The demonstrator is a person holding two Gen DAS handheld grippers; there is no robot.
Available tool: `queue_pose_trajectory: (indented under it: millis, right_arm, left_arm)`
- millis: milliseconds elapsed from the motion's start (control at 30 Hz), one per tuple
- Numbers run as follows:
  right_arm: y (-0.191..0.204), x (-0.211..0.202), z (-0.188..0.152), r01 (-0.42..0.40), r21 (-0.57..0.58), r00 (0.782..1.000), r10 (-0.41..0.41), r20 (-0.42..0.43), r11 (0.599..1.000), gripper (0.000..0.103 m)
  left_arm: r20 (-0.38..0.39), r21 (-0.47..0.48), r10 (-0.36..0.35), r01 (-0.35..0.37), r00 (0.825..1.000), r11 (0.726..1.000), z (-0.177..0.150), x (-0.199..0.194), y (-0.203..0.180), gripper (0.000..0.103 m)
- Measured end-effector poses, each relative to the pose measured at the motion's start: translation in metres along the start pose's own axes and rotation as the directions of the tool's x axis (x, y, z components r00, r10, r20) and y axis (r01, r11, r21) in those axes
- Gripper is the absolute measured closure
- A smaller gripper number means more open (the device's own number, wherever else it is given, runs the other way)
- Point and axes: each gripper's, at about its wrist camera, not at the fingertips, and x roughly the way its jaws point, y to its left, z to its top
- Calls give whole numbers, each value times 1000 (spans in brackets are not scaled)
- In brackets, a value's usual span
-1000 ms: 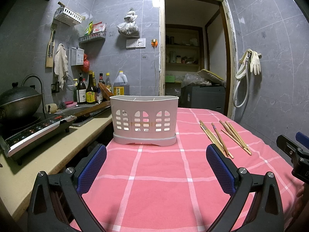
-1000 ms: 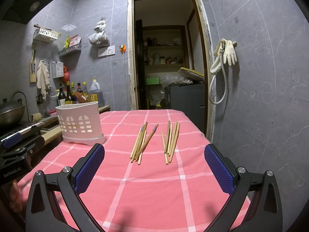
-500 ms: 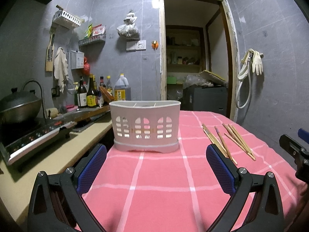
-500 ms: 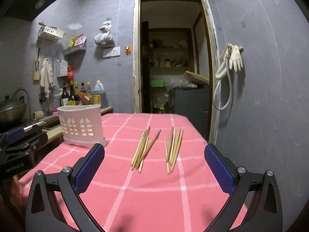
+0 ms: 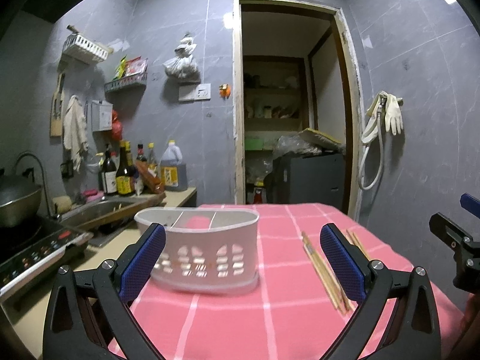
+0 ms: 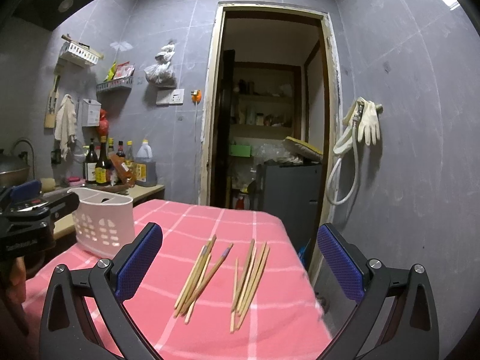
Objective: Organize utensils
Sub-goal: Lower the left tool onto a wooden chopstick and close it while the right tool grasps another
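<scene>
A white slotted utensil holder (image 5: 207, 255) with three compartments stands on the pink checked tablecloth (image 5: 270, 324); it also shows at the left in the right wrist view (image 6: 103, 226). Two bunches of wooden chopsticks lie flat on the cloth: a left bunch (image 6: 202, 276) with purple-tipped ends and a right bunch (image 6: 250, 279). My right gripper (image 6: 240, 264) hovers open above and just short of them. My left gripper (image 5: 243, 261) is open in front of the holder, with one chopstick bunch (image 5: 322, 270) beside its right finger. Neither gripper holds anything.
A counter at the left carries an induction cooker (image 5: 36, 255), a wok, a sink (image 5: 96, 210) and several bottles (image 5: 126, 174). A doorway (image 6: 270, 120) opens behind the table. The table's right edge (image 6: 303, 270) drops off near the grey wall with hanging gloves.
Both grippers have risen and tipped downward over the table. The holder and the chopsticks now sit lower and closer in the views. Both stay open.
</scene>
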Motion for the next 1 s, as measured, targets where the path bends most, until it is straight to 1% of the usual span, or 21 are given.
queue_pose_trajectory:
  millis: [67, 167, 300, 367, 433, 533, 600, 667, 733, 767, 800, 833, 867, 900, 933, 967, 1000]
  right_arm:
    - [-3, 7, 7, 0, -10, 1000, 1, 3, 1000, 0]
    - [-11, 20, 20, -9, -15, 1000, 9, 9, 1000, 0]
    - [-24, 45, 30, -13, -16, 1000, 12, -13, 1000, 0]
    - [-32, 60, 30, -18, -11, 999, 18, -39, 1000, 0]
    - [-41, 77, 28, -23, 2, 996, 23, -84, 1000, 0]
    - [-52, 98, 22, -32, 34, 988, 37, -151, 999, 0]
    - [-60, 112, 17, -33, 61, 979, 44, -198, 998, 3]
    - [-66, 124, 10, -30, 82, 969, 49, -244, 996, 14]
    - [-69, 134, 4, -27, 97, 958, 54, -281, 995, 21]
    - [-71, 140, -1, -30, 108, 949, 62, -310, 994, 24]
    - [-72, 144, -4, -30, 116, 942, 67, -330, 993, 26]
    - [-73, 149, -7, -29, 123, 934, 71, -351, 992, 31]
    - [-73, 154, -13, -28, 130, 922, 76, -380, 991, 37]
    - [-74, 158, -17, -29, 139, 913, 83, -400, 990, 40]
    - [-75, 163, -21, -27, 150, 901, 89, -425, 988, 48]
    - [-76, 167, -25, -24, 158, 890, 93, -446, 987, 53]
    - [-77, 172, -30, -21, 166, 876, 98, -472, 986, 55]
  left_arm:
    - [-2, -1, -7, 7, 1000, 1000, 5, 10, -4, 2]
    - [-13, 2, -37, 37, 999, 999, 12, 25, -10, 2]
    - [-38, 19, -72, 72, 997, 997, 18, 46, -21, 2]
    - [-69, 18, -98, 99, 993, 995, 19, 57, -28, 2]
    - [-94, 21, -122, 124, 988, 992, 19, 67, -35, 2]
    - [-134, 33, -142, 148, 981, 988, 14, 82, -48, 2]
    - [-158, 40, -151, 159, 976, 986, 8, 92, -57, 2]
    - [-180, 48, -161, 172, 970, 984, 4, 101, -64, 3]
    - [-202, 61, -168, 184, 965, 981, -1, 110, -70, 7]
    - [-218, 69, -172, 191, 961, 979, -3, 115, -73, 8]
    - [-237, 70, -176, 198, 955, 978, -7, 121, -75, 11]
    - [-248, 67, -182, 204, 951, 977, -9, 125, -76, 18]
    - [-279, 58, -194, 218, 941, 974, -12, 132, -77, 22]
    - [-304, 51, -201, 227, 931, 973, -15, 138, -78, 29]
    - [-323, 43, -206, 232, 924, 972, -17, 143, -79, 36]
    - [-355, 31, -213, 239, 910, 971, -21, 151, -79, 39]
    - [-388, 19, -219, 246, 895, 969, -24, 159, -79, 45]
